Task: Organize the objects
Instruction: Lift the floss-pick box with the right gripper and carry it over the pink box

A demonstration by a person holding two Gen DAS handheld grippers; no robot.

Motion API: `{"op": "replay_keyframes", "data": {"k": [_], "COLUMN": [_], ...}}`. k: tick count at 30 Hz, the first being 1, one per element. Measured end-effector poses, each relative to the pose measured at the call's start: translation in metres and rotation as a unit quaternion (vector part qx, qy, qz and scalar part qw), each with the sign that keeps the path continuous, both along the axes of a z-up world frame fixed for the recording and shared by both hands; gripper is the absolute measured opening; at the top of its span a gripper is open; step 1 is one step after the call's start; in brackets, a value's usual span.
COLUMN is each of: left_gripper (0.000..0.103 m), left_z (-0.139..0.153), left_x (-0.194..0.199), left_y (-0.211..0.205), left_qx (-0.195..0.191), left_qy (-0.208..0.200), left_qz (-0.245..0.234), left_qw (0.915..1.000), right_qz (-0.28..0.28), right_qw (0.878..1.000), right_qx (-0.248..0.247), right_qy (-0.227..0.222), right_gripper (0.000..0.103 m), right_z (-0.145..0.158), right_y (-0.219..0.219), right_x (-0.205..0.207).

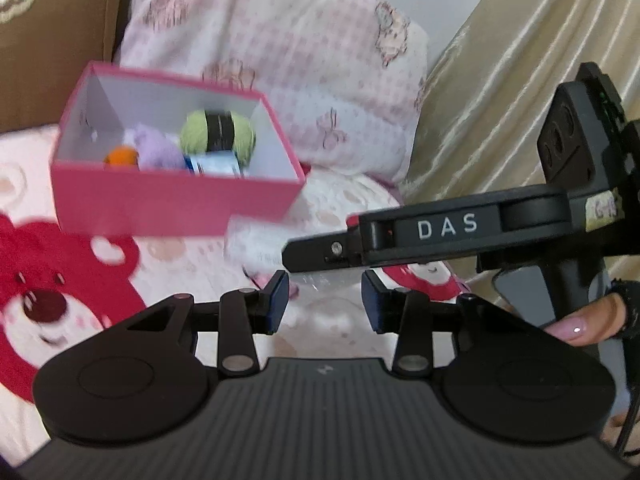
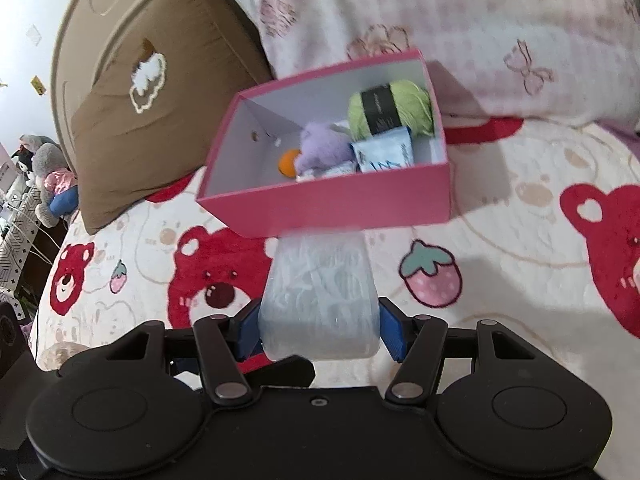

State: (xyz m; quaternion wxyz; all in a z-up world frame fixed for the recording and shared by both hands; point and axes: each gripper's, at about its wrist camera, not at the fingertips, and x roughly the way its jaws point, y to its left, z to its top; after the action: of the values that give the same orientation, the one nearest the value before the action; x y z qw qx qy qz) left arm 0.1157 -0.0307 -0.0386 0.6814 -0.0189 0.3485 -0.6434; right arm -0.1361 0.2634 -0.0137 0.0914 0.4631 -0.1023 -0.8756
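A pink box [image 2: 332,204] with a white inside sits on the bear-print bedspread; it also shows in the left wrist view [image 1: 168,208]. Inside lie a green yarn ball [image 2: 390,108], a purple plush [image 2: 324,148], an orange ball [image 2: 289,163] and a pale blue packet [image 2: 386,154]. My right gripper [image 2: 320,330] is shut on a clear plastic packet [image 2: 320,292], held just in front of the box's near wall. My left gripper [image 1: 325,304] is open and empty, below the right gripper's body [image 1: 440,232], to the right of the box.
A brown cushion [image 2: 160,112] leans left of the box. A pink patterned pillow [image 2: 460,20] lies behind it. A gold curtain [image 1: 500,100] hangs at the right. Plush toys [image 2: 48,176] sit off the bed at far left.
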Motion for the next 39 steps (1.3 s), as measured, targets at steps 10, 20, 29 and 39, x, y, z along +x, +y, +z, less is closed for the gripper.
{"op": "replay_keyframes", "data": {"k": [10,20,29,39], "left_gripper": [0.040,0.040,0.040,0.040], "left_z": [0.010,0.009,0.046,0.049], "left_x": [0.026,0.048,0.075,0.131], "left_y": [0.020,0.017,0.001,-0.044], "left_qx": [-0.010,-0.003,-0.035,-0.052], "left_qy": [-0.020,-0.055,-0.093,-0.075], "left_qz": [0.014,0.026,0.026,0.053], "left_qw": [0.9996,0.9982,0.9947,0.9944], "right_qz": [0.022,0.015,0.029,0.048], "right_qw": [1.000,0.999,0.998,0.997], "right_qx": [-0.012,-0.047,-0.043,-0.024], "right_qy": [0.010,-0.011,0.039,0.063], "right_gripper": [0.065,0.065,0.065,0.065], "right_z": [0.016,-0.002,0.032,0.054], "right_y": [-0.032,-0.047,-0.057,-0.068], "right_x": [-0.010,-0.032,-0.056,-0.122]}}
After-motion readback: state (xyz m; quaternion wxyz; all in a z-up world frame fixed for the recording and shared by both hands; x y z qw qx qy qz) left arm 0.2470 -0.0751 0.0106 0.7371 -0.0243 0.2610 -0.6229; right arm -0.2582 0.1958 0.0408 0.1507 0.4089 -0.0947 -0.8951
